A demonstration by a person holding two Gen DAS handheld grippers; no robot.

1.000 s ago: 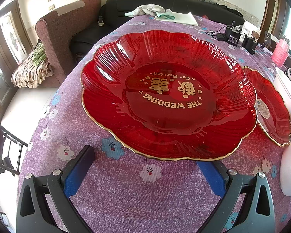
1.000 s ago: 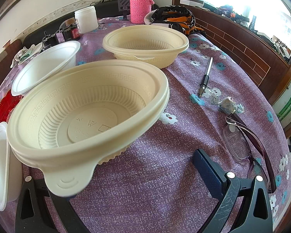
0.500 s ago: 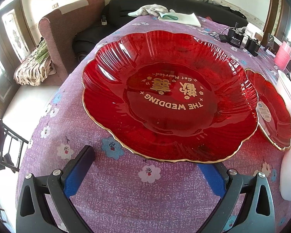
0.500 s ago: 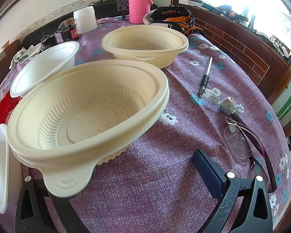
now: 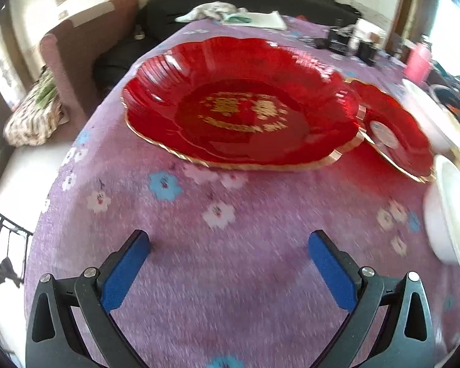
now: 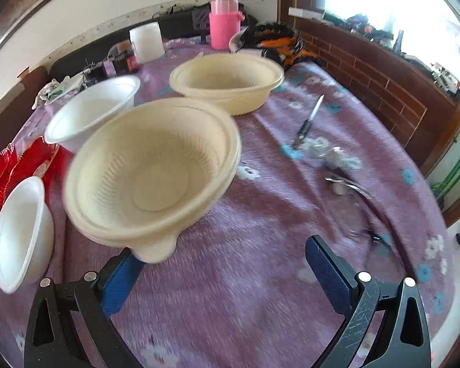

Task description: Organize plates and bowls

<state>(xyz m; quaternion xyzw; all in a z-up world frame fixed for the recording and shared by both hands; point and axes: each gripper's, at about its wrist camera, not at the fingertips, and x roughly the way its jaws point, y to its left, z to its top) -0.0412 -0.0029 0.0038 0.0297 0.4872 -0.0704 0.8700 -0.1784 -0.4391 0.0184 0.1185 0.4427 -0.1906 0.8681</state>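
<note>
A large red plate (image 5: 242, 107) with gold lettering lies on the purple flowered tablecloth (image 5: 230, 276), well ahead of my left gripper (image 5: 228, 245), which is open and holds nothing. To its right lie a smaller red plate (image 5: 392, 128) and a white bowl (image 5: 447, 214). My right gripper (image 6: 222, 254) is open too. A cream bowl (image 6: 156, 171) sits just ahead of it, its tab overlapping the left fingertip (image 6: 125, 270). A second cream bowl (image 6: 227, 82) stands farther back, with white bowls (image 6: 92, 113) (image 6: 21, 230) and the red plates (image 6: 21, 165) at the left.
A pen (image 6: 309, 119), crumpled wrapper (image 6: 331, 153) and glasses (image 6: 368, 202) lie right of the bowls. A pink-sleeved bottle (image 6: 224, 21) and a white jar (image 6: 146, 44) stand at the back. An armchair (image 5: 86, 61) stands beyond the table's left edge.
Both grippers have drawn back and up; the red plate and the near cream bowl now sit farther ahead of the fingers. Both views are blurred by motion.
</note>
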